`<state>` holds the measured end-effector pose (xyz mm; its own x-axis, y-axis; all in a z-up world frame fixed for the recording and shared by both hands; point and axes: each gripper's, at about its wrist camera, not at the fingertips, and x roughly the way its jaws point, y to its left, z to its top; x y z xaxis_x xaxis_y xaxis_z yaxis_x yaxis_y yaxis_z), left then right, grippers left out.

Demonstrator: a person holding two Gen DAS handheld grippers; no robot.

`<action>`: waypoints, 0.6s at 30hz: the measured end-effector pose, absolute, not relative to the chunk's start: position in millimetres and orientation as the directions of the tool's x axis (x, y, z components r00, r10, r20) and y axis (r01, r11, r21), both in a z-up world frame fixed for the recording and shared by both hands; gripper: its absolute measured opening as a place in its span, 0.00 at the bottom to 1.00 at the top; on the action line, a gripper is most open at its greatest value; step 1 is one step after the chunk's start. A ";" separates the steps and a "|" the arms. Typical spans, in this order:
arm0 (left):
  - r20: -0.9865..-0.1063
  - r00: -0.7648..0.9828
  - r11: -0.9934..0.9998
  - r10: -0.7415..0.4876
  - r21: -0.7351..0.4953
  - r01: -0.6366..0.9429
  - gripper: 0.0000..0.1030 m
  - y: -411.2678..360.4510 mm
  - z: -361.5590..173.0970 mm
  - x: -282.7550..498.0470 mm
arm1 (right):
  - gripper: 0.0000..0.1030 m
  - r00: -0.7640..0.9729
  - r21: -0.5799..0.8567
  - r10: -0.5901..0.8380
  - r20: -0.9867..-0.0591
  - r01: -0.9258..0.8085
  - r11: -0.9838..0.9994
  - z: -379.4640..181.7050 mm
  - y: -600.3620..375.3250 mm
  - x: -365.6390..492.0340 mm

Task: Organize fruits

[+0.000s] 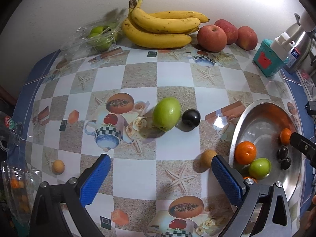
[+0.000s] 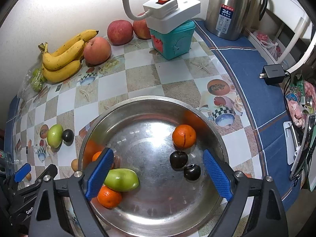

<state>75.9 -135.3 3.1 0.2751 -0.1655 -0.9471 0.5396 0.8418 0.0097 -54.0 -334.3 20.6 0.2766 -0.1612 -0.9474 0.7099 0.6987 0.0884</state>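
**Fruit partly gathered in the steel bowl, both grippers released**

A smooth green fruit (image 1: 166,113) and a glossy dark plum (image 1: 191,117) are seen touching on the checked tabletop (image 1: 173,79), ahead of the left gripper (image 1: 161,179), whose blue fingers (image 1: 94,179) are spread with nothing between them. The steel bowl (image 2: 207,108) is placed under the right gripper (image 2: 158,175), also spread and empty. Between its fingers (image 2: 216,174) two dark plums (image 2: 178,160) are found; beyond them an orange (image 2: 184,136); at the left finger a green fruit (image 2: 123,179) and another orange (image 2: 109,196).

desk (image 1: 173,73): beige-and-white checks, starfish prints, blue border
bananas (image 1: 160,29): yellow, brown-flecked
bowl (image 2: 150,106): silver
gripper pads (image 2: 99,175): blue
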 end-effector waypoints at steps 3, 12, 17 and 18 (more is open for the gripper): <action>-0.947 0.279 0.844 -0.158 0.017 0.535 1.00 -133.6 1.8 77.3 | 0.90 0.277 0.089 -0.159 -0.948 0.707 0.701 19.9 -334.1 -53.9; -0.936 0.317 0.861 -0.153 0.031 0.507 1.00 -120.3 7.3 88.4 | 1.00 0.304 0.103 -0.164 -0.938 0.699 0.707 22.1 -330.8 -51.8; -0.935 0.328 0.871 -0.138 0.042 0.489 1.00 -108.9 9.1 95.8 | 1.00 0.338 0.125 -0.163 -0.927 0.690 0.713 26.9 -327.5 -49.0; -0.934 0.329 0.873 -0.138 0.042 0.487 1.00 -107.5 9.6 96.6 | 1.00 0.339 0.132 -0.156 -0.928 0.688 0.714 26.6 -326.3 -47.8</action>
<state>96.6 -107.5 9.6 0.3290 -0.1384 -0.9341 0.4868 0.8725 0.0422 -47.8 -326.3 26.6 0.3393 -0.1558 -0.9277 0.6876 0.7141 0.1315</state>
